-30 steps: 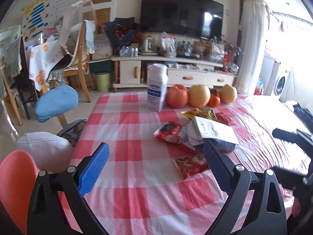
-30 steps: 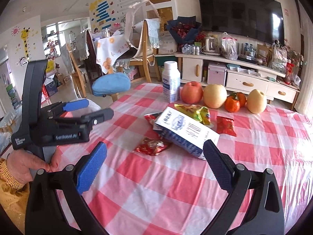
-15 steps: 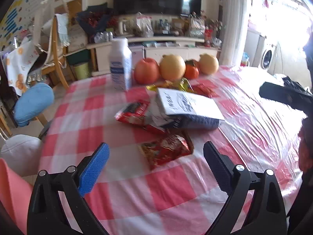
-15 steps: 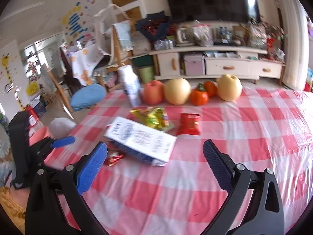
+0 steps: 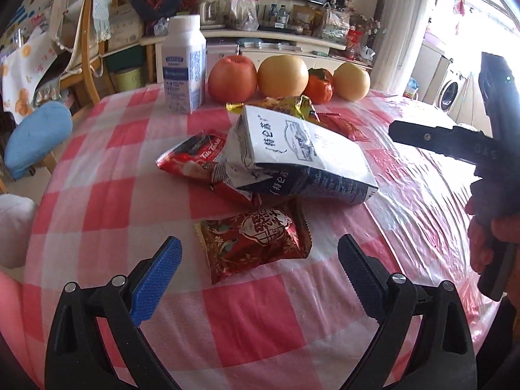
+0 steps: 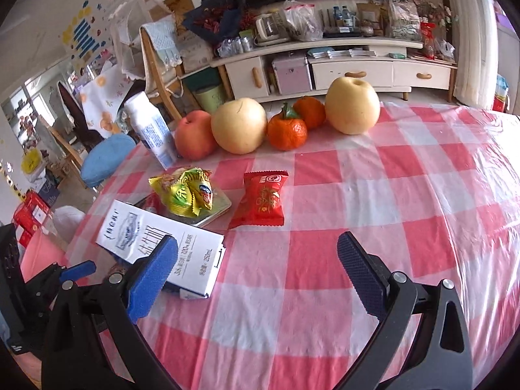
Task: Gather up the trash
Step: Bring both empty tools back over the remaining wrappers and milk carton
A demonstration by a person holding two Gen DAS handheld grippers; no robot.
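Note:
Trash lies on the red-and-white checked table [image 5: 260, 321]. A crumpled white-and-blue milk carton [image 5: 302, 156] lies on a red snack bag [image 5: 198, 159]; the carton also shows in the right wrist view [image 6: 162, 247]. A dark red wrapper [image 5: 253, 240] lies just ahead of my open, empty left gripper [image 5: 260, 276]. A yellow wrapper [image 6: 185, 191] rests on a flat packet, and a small red packet [image 6: 263, 198] lies ahead of my open, empty right gripper [image 6: 256, 269]. The right gripper shows at the right edge of the left wrist view [image 5: 455, 139].
A white bottle [image 5: 183, 65] stands at the far side of the table beside an apple [image 5: 232, 78], two pears [image 6: 239, 125] and two tangerines [image 6: 287, 130]. A blue-seated chair [image 5: 35, 136] stands to the left. A TV cabinet [image 6: 341, 68] lies beyond.
Both grippers have moved forward and lower toward the trash. The left now hovers near the dark red wrapper. The right has swung right, facing the small red packet. Both stay open.

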